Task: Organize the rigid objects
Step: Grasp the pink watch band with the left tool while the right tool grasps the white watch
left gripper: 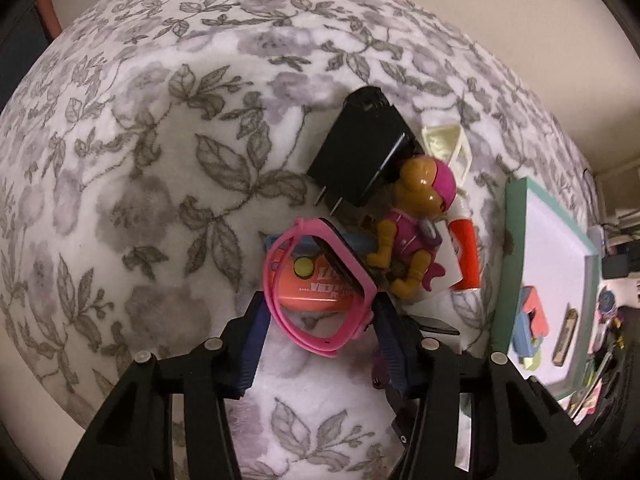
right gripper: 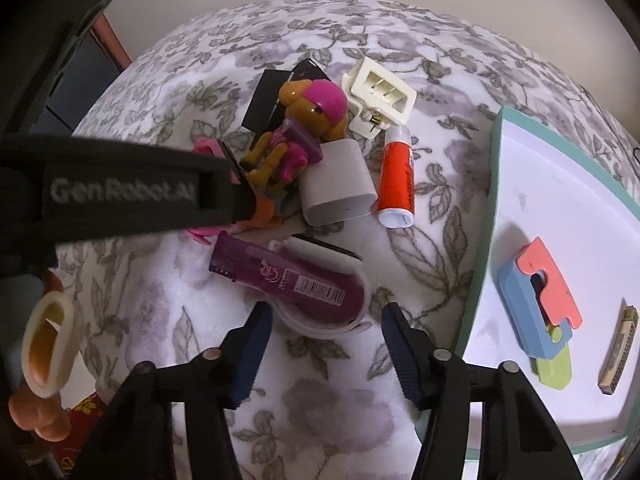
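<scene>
Lower center, our left gripper point(left gripper: 318, 320) pinches the pink watch point(left gripper: 320, 284); our right gripper point(right gripper: 326, 344) stands part-open, straddling the white-strapped watch point(right gripper: 320, 304) without gripping it.

1. Blanket point(left gripper: 160, 160): plush, white ground printed with grey-lilac flowers and olive-grey leaves. It covers the whole carrying surface, edge to edge, in both views.
2. Wall point(left gripper: 520, 20): plain cream, behind the blanket's far edge.
3. Post point(right gripper: 114, 40): reddish-brown, upright, off the blanket's far left corner.
4. Panel point(right gripper: 80, 92): dark blue, just beside the post.
5. Clutter point(left gripper: 616, 264): dark boxes and a cable past the blanket's right edge, too small to identify.
6. Red item point(right gripper: 86, 406): printed with a yellow flower, below the blanket's near left edge, mostly hidden.
</scene>
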`<state>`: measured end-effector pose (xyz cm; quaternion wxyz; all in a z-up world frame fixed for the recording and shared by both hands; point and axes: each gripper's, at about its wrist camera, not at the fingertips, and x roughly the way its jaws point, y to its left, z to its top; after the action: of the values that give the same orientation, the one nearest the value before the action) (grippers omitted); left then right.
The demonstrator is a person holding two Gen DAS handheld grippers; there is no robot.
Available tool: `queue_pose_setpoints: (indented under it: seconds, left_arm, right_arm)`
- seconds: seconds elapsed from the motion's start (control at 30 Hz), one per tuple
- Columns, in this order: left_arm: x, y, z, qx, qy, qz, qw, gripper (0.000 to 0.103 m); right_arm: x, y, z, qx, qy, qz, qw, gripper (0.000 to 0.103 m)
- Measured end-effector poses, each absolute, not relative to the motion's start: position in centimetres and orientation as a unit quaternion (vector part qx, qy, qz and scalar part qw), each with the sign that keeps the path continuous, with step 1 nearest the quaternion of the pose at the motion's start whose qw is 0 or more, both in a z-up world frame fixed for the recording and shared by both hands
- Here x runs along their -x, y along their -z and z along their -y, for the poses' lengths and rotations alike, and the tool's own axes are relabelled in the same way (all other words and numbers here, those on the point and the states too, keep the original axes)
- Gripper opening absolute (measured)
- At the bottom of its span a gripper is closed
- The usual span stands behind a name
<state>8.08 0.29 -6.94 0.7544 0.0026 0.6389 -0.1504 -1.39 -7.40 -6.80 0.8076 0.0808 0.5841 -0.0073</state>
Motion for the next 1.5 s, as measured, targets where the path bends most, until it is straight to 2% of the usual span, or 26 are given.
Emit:
queue_pose_setpoints:
  seconds: [0.13, 0.23, 0.3, 0.33, 0.73, 1.07, 1.13, 1.23, 1.3, 1.5]
  left_arm:
    - [-8.2, 6.2, -0.2, 0.004, 0.154, -0.629, 0.762, 0.054]
    - [-8.4, 5.4, -0.3, 0.012, 0.159, -0.621, 0.768, 0.053]
    - [-8.4, 4.7, -0.5, 0.017, 0.162, -0.613, 0.773, 0.053]
    - [-8.5, 4.4, -0.4, 0.018, 0.164, -0.61, 0.775, 0.053]
    - [-8.1, 3.9, -1.4, 0.015, 0.162, -0.609, 0.776, 0.054]
    - [-8.1, 4.0, -1.8, 0.024, 0.158, -0.614, 0.773, 0.054]
    - [-8.1, 4.1, -1.7, 0.024, 0.159, -0.616, 0.771, 0.054]
    - [-8.1, 4.3, -1.7, 0.025, 0.157, -0.619, 0.769, 0.054]
    - [-8.2, 4.3, -1.7, 0.027, 0.156, -0.619, 0.769, 0.054]
    - [-8.2, 4.3, -1.7, 0.027, 0.158, -0.62, 0.768, 0.054]
  right_arm:
    - [1.5, 6.0, 7.8, -0.078, 0.008, -0.574, 0.815, 0.053]
    - [1.7, 5.1, 8.2, -0.08, 0.013, -0.568, 0.819, 0.048]
    - [1.9, 4.0, 8.6, -0.085, 0.014, -0.559, 0.825, 0.034]
    - [2.0, 3.5, 8.8, -0.091, 0.011, -0.553, 0.828, 0.031]
    - [1.6, 4.5, 9.3, -0.099, 0.009, -0.554, 0.827, 0.031]
    - [0.9, 5.5, 8.4, -0.06, 0.03, -0.564, 0.823, 0.031]
    - [0.7, 5.6, 8.3, -0.054, 0.033, -0.564, 0.823, 0.025]
    - [0.6, 6.2, 8.4, -0.056, 0.031, -0.574, 0.816, 0.024]
    - [0.7, 6.2, 8.6, -0.057, 0.032, -0.575, 0.815, 0.016]
    - [1.0, 5.1, 9.5, -0.083, 0.036, -0.56, 0.823, 0.016]
